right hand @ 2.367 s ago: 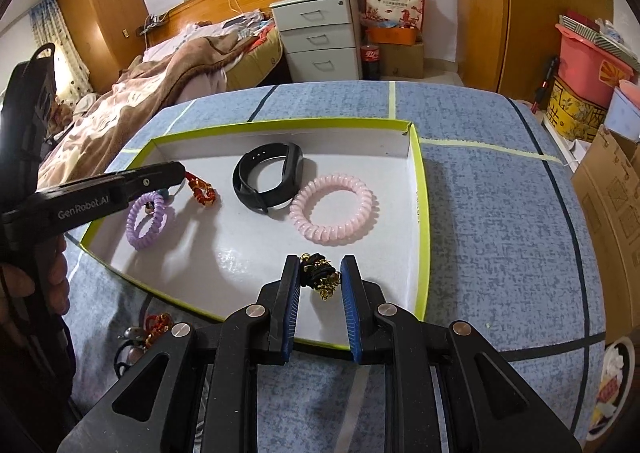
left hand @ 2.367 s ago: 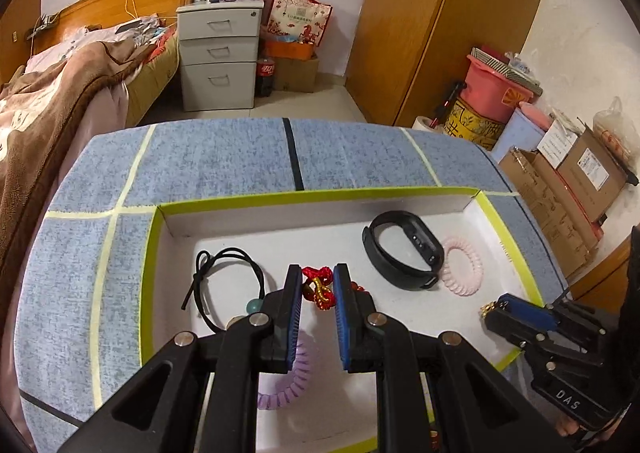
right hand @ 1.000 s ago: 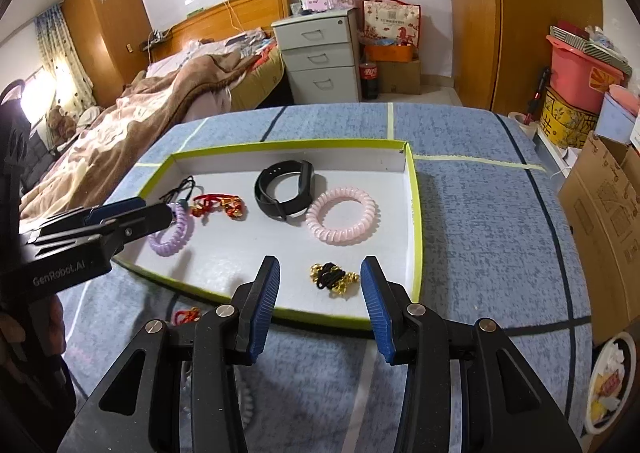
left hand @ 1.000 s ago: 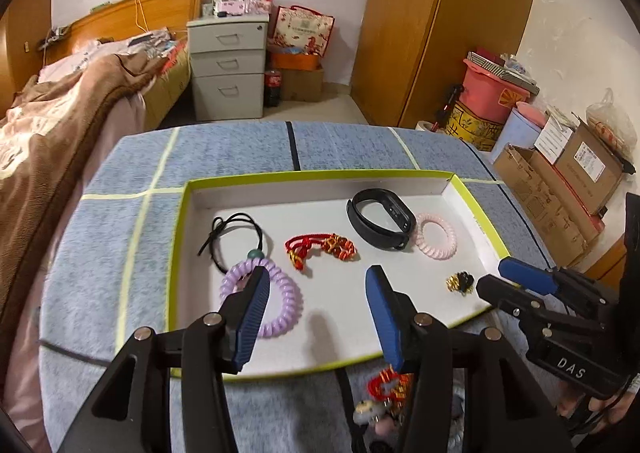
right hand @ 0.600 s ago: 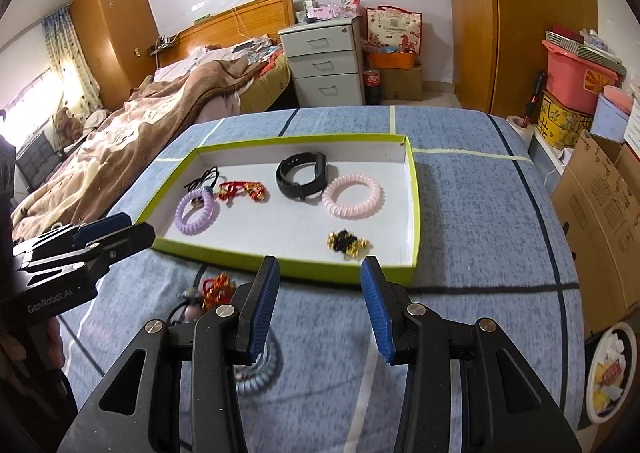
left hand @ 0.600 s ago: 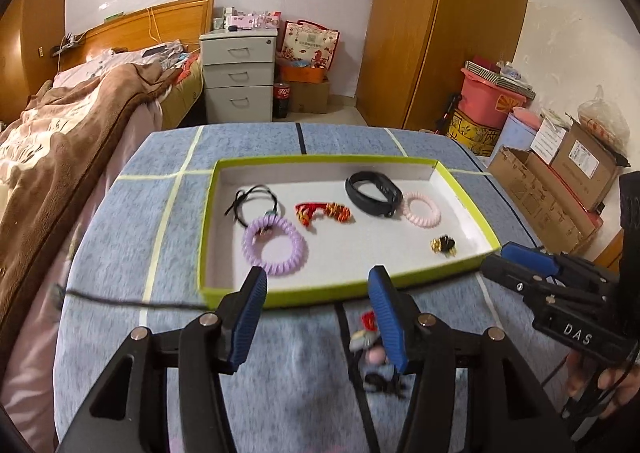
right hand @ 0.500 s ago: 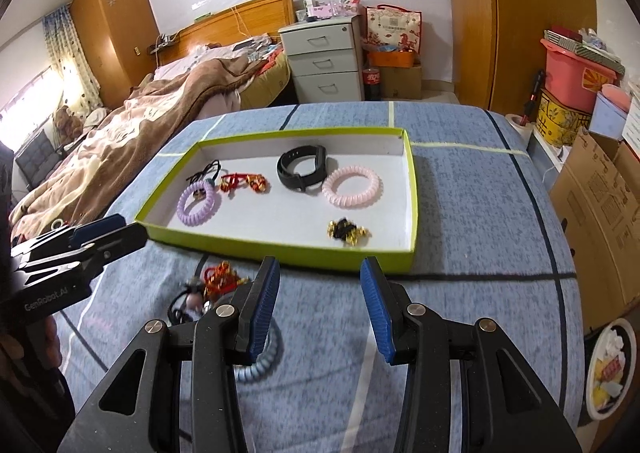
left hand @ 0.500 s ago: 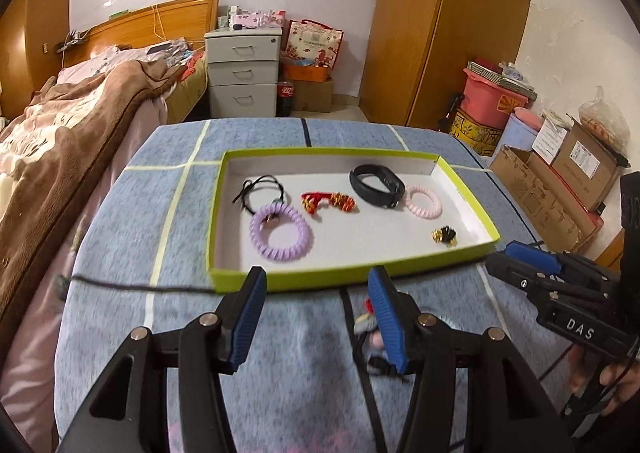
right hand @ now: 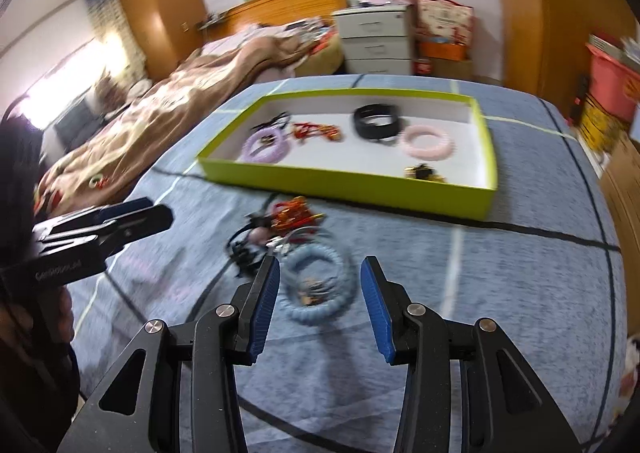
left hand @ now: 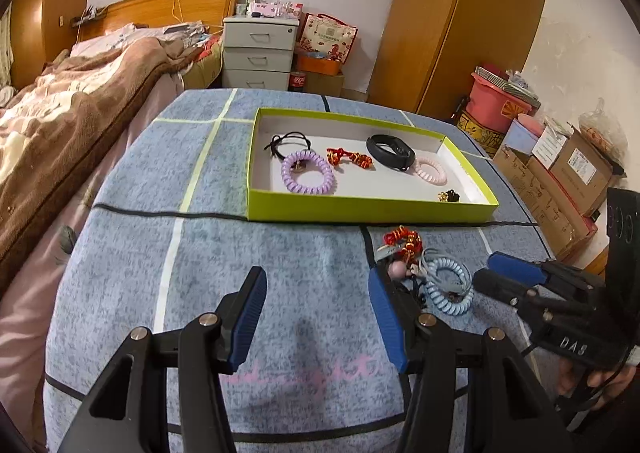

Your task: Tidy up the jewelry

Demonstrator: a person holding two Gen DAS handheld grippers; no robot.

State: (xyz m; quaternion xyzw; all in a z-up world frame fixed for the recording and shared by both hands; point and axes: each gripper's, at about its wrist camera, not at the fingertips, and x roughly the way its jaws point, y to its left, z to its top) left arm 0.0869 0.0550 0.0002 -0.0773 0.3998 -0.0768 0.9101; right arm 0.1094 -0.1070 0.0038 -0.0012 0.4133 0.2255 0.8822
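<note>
A green-rimmed white tray (left hand: 368, 209) (right hand: 352, 183) lies on the blue cloth. In it are a purple coil band (left hand: 307, 172), a black cord, a red knot bracelet (left hand: 349, 156), a black wristband (left hand: 390, 152), a pink coil band (left hand: 430, 170) and a small gold-and-black piece (left hand: 449, 196). In front of the tray sits a loose heap: a blue coil band (left hand: 448, 287) (right hand: 318, 285), a red-gold charm (left hand: 403, 240) and dark bits. My left gripper (left hand: 316, 299) is open over bare cloth, left of the heap. My right gripper (right hand: 318, 293) is open, its jaws either side of the blue coil.
A bed with a brown blanket (left hand: 68, 117) borders the cloth on the left. Grey drawers (left hand: 258, 53), a wooden wardrobe (left hand: 460, 21) and cardboard boxes (left hand: 560, 173) stand behind and to the right. A black cord line (left hand: 168, 214) crosses the cloth before the tray.
Both grippers opened, leaving the red knot and the gold-and-black piece in the tray, then drew back from it. The loose heap has come into view; the right gripper now frames the blue coil.
</note>
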